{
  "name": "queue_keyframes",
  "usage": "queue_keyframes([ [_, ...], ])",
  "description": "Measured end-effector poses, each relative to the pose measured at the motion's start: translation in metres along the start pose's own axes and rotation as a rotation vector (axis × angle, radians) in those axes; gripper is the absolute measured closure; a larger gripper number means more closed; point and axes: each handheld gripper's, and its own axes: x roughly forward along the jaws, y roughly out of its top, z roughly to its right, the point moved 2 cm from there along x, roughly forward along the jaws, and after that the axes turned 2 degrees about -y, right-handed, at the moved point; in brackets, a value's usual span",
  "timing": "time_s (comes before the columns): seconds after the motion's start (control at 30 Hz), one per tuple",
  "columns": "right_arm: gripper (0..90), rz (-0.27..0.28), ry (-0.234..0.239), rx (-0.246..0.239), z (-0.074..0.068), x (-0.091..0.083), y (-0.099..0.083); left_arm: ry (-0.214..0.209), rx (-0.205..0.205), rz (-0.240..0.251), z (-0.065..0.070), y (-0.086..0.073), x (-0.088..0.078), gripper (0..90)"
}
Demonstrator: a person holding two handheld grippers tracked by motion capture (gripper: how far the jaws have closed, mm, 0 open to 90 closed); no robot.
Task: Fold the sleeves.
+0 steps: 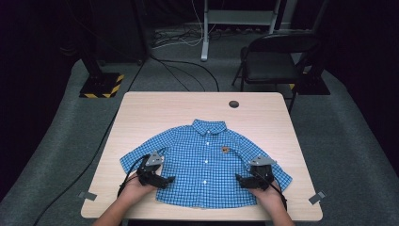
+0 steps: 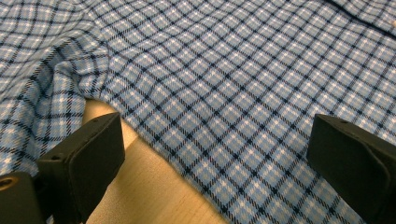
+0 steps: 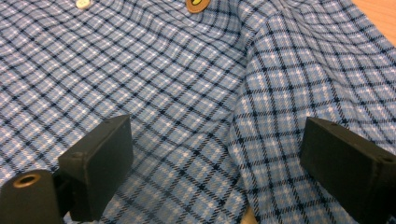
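Note:
A small blue checked shirt [image 1: 205,162] lies flat and face up on the wooden table [image 1: 160,106], collar away from me, buttons down its middle. My left gripper [image 1: 165,180] hovers at the shirt's lower left, near the left sleeve, jaws open. Up close, the left gripper [image 2: 215,154] stands open over the shirt's side edge [image 2: 224,102], with bare wood under the near jaw. My right gripper [image 1: 241,181] sits at the lower right by the right sleeve. In its own view the right gripper [image 3: 215,158] is open above the shirt [image 3: 177,93], over the seam between body and sleeve.
A dark round hole [image 1: 233,104] sits near the table's far edge. Grey tape tabs [image 1: 87,195] mark the near corners. Beyond the table stand a black chair [image 1: 273,61], a stand base with yellow-black stripes [image 1: 101,85] and cables on the floor.

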Motion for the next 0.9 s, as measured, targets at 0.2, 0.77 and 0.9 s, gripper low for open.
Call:
queue_keyframes([
  [0.2,7.7,-0.003,-0.003,-0.001,-0.0001,-0.0001,-0.0002,0.002,0.000,-0.001,-0.0003,0.0005,0.0004,4.0],
  [0.77,5.7,-0.008,-0.020,0.014,0.0004,-0.0007,-0.0009,0.036,-0.028,0.015,-0.0006,-0.0019,-0.0031,9.8],
  [0.9,5.9,-0.006,-0.019,0.014,0.0004,-0.0008,-0.0010,0.031,-0.023,0.018,-0.0008,-0.0020,-0.0038,11.2],
])
